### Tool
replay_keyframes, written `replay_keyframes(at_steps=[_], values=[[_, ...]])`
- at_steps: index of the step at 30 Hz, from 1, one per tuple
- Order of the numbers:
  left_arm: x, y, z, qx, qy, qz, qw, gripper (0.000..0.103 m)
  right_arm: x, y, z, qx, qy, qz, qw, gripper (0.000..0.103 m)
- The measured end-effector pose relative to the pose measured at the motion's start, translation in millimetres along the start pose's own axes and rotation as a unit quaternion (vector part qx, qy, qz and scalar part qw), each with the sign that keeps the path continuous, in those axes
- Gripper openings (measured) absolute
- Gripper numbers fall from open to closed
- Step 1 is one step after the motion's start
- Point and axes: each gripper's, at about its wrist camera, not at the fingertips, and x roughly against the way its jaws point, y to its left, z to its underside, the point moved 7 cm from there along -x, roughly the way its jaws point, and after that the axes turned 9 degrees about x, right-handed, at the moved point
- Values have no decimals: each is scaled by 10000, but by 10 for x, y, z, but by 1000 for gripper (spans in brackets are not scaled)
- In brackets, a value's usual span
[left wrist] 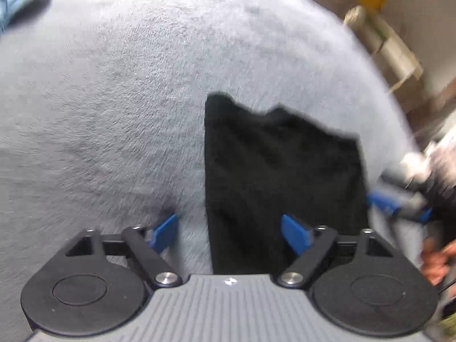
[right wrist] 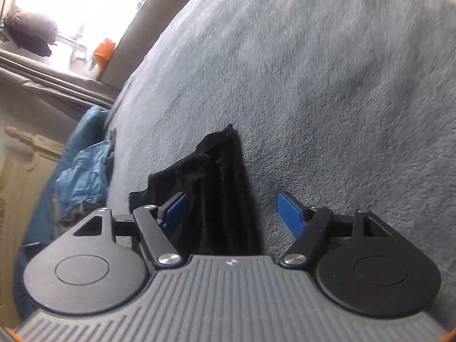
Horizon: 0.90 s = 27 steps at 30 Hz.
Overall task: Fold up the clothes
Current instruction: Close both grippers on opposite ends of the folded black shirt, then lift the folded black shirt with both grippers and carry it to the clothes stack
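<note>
While the black garment [left wrist: 282, 182] lies flat on the grey blanket [left wrist: 119, 108], your left gripper [left wrist: 229, 232] hangs over its near edge with both blue fingers [left wrist: 164, 232] spread wide and nothing between them. The left finger sits over bare blanket just beside the cloth's straight left side; the right finger sits over the cloth itself. In the left wrist view the garment looks like a folded panel with an uneven far edge. Your right gripper [left wrist: 399, 203] shows blurred at the garment's right side, with your hand [left wrist: 436, 259] behind it. In its own view that gripper [right wrist: 232, 213] is also wide open and holds nothing; the garment [right wrist: 219, 193] runs up between the fingers [right wrist: 290, 213], close to the left one, with loose folds bunched at its far end. A blue cloth [right wrist: 82, 171] lies crumpled at the blanket's [right wrist: 327, 85] left edge, well apart from the garment. Whether either gripper touches the cloth cannot be told.
</note>
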Motion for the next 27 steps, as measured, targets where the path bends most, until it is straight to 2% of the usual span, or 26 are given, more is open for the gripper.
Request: replay_keyframes(at_steps=[2, 5, 7, 8, 10, 11, 12, 13, 14, 16, 18, 22, 27], values=[[-23, 1, -44, 133, -65, 304, 9994, 94, -83, 3, -38, -73, 31, -362, 9993, 72], [-93, -21, -124, 115, -145, 428, 9989, 87, -261, 58, -116, 2, 140, -596, 9981, 72], [-135, -28, -171, 105, -206, 455, 9987, 72, -359, 131, -181, 143, 224, -655, 9975, 71], [-156, -32, -195, 100, -236, 468, 9986, 69, -387, 170, -214, 193, 247, -705, 9970, 69], [-234, -76, -236, -8, -271, 406, 9988, 50, -456, 222, -254, 247, 331, -731, 9965, 62], [-280, -105, -255, -78, -285, 360, 9989, 45, -489, 246, -255, 315, 378, -679, 9965, 54], [-326, -134, -275, -148, -298, 315, 9990, 31, -521, 270, -255, 383, 424, -626, 9964, 43], [-327, -153, -287, -223, -310, 258, 9989, 23, -553, 294, -255, 451, 470, -571, 9962, 35], [-285, -163, -293, -304, -321, 190, 9988, 21, -575, 321, -242, 510, 500, -484, 9963, 20], [-173, -217, -277, -408, -453, 131, 9981, 9, -590, 393, -214, 706, 496, -281, 9959, 14], [-50, -284, -252, -494, -621, 98, 9968, 8, -536, 496, -195, 975, 370, -69, 9945, 12], [199, -419, -201, -664, -957, 30, 9932, 7, -215, 798, -143, 1372, -32, 85, 9905, 11], [875, -661, 110, -895, -1466, 267, 9848, 6, 463, 1213, 18, 1629, -606, 311, 9843, 10]])
